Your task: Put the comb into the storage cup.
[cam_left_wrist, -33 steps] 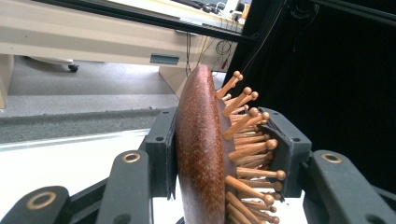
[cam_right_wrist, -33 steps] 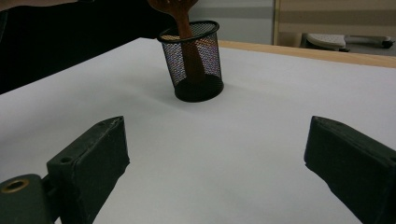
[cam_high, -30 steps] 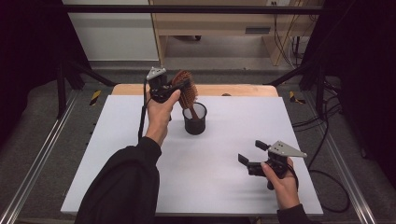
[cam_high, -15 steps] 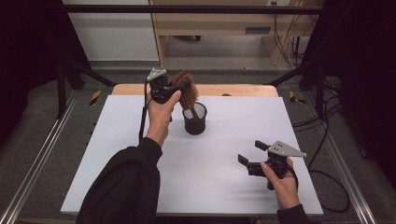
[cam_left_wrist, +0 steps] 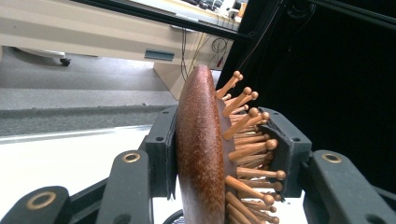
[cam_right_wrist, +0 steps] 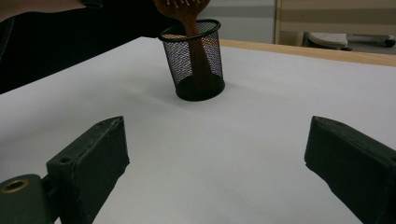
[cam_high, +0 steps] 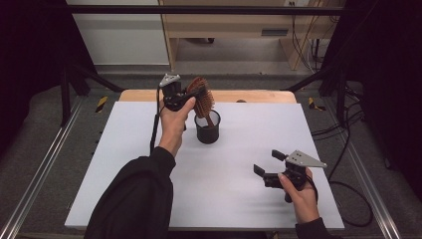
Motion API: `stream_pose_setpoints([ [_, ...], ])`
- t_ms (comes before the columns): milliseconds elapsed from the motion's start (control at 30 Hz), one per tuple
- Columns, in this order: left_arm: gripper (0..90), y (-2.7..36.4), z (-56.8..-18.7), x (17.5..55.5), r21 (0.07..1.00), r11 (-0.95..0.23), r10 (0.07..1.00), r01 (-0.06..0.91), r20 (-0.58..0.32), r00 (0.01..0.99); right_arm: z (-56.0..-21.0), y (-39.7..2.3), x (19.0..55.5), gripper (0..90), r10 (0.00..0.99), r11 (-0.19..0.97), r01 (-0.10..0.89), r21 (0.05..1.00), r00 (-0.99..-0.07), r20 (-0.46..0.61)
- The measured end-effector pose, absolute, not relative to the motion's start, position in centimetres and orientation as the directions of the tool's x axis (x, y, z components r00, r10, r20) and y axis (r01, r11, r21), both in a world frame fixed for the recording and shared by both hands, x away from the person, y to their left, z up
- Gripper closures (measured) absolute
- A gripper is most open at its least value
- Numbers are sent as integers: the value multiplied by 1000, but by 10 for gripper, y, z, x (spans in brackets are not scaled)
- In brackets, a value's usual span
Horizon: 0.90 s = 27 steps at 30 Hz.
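Left gripper (cam_high: 191, 97) fingers clamp the wooden hairbrush (cam_left_wrist: 201, 154) head: rigid, light; handle inside mesh cup (cam_high: 207, 127). Right gripper (cam_high: 268, 167) open, empty.

Lab/test rig: black curtains (cam_high: 383, 74), metal frame rails (cam_high: 40, 169), floor cables (cam_high: 343, 134), white table (cam_high: 239, 199).

No readable text, labels, brands, numbers or signs on anything in view.

Wooden hairbrush (cam_high: 200, 96) upright, handle inside black mesh cup (cam_high: 207, 132).
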<state>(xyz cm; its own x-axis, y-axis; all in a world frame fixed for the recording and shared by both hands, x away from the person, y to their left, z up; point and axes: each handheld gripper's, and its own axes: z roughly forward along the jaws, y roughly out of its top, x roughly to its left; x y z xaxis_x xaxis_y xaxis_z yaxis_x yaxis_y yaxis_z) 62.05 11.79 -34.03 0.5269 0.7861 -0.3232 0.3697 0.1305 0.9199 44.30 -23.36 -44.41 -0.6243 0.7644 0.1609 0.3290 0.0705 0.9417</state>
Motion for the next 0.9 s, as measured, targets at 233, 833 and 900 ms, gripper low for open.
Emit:
stream_pose_setpoints([
  [233,516,117,-342,621,920,129,787,371,-323,526,-444,-233,443,62,763,70,328,942,-626,162],
  [833,497,128,-350,628,914,147,788,378,-339,514,-444,-232,443,62,758,76,330,941,-632,161],
  [900,493,129,-351,629,914,147,790,377,-338,511,-444,-232,443,62,756,77,332,940,-634,162],
])
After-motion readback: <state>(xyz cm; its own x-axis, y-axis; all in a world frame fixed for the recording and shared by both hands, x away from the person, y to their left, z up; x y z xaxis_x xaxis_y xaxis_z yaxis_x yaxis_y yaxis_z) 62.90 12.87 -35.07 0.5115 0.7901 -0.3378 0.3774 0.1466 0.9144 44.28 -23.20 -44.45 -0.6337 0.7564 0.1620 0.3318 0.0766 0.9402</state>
